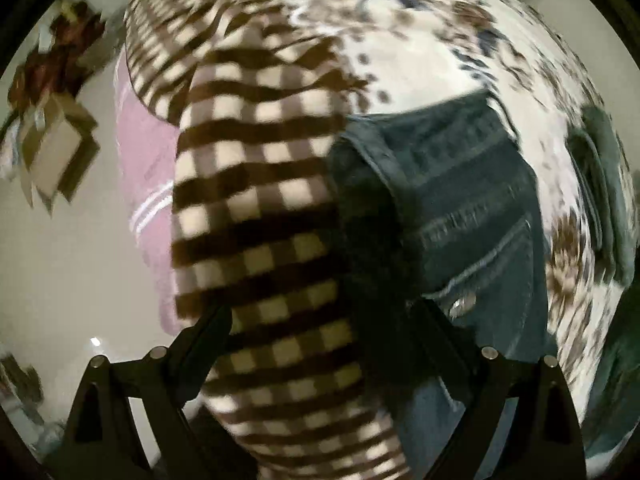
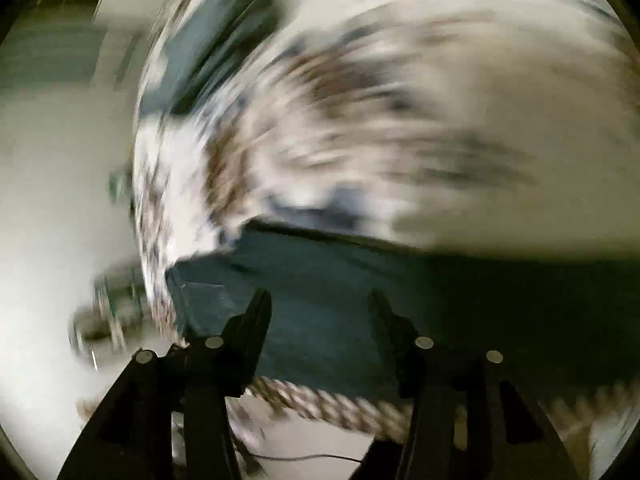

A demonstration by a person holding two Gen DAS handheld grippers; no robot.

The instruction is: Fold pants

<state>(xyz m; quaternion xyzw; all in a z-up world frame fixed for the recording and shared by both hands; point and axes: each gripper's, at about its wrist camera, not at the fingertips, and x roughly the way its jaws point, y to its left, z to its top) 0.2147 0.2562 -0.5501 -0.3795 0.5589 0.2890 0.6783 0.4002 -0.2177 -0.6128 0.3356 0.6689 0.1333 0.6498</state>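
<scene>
Black left tongs (image 1: 320, 336) and right tongs (image 2: 318, 312) both spread wide over dark denim pants (image 1: 452, 216) on a patterned bed.

Nothing is gripped between either pair of matte black fingers. In the left wrist view the pants lie on a white bedspread (image 1: 400, 40) with brown and blue-grey blotches; stitched seams and a metal rivet show on the coarse blue-green cloth, whose long axis runs from bottom right up toward centre. A soft brown-and-cream checked blanket (image 1: 256, 208) drapes over the bed's left edge, touching the denim, beside a pink striped cloth (image 1: 148, 184). The right wrist view is badly motion-blurred: flat denim spreads across the frame, and a twisted beige rope-like edging (image 2: 332, 404) runs below it.
</scene>
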